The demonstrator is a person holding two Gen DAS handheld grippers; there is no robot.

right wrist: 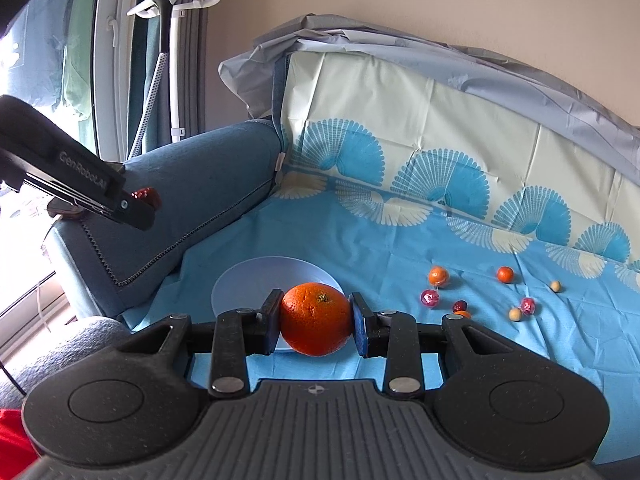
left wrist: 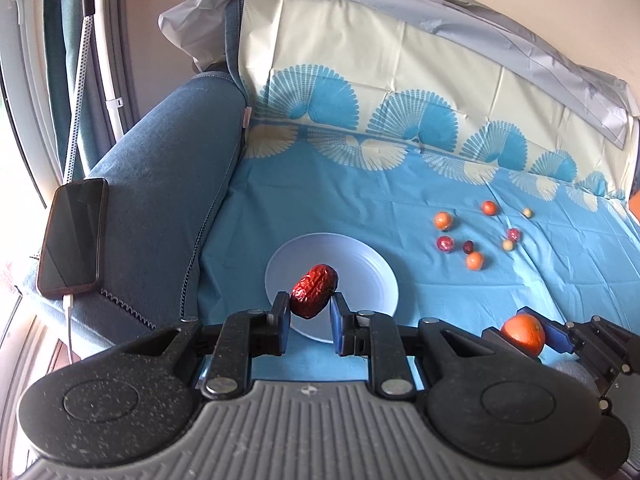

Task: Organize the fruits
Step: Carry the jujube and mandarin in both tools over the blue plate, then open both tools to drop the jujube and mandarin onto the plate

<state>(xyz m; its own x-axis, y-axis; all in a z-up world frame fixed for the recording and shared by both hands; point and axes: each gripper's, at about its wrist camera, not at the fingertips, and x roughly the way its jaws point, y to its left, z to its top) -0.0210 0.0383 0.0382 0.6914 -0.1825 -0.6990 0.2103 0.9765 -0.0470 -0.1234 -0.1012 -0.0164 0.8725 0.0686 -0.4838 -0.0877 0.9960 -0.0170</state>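
The left gripper (left wrist: 310, 316) grasps a red date (left wrist: 313, 290) above the pale plate (left wrist: 372, 280) near the cloth's (left wrist: 340, 200) left edge. The right gripper (right wrist: 314, 318) clamps an orange (right wrist: 315, 319) over the plate's near rim.
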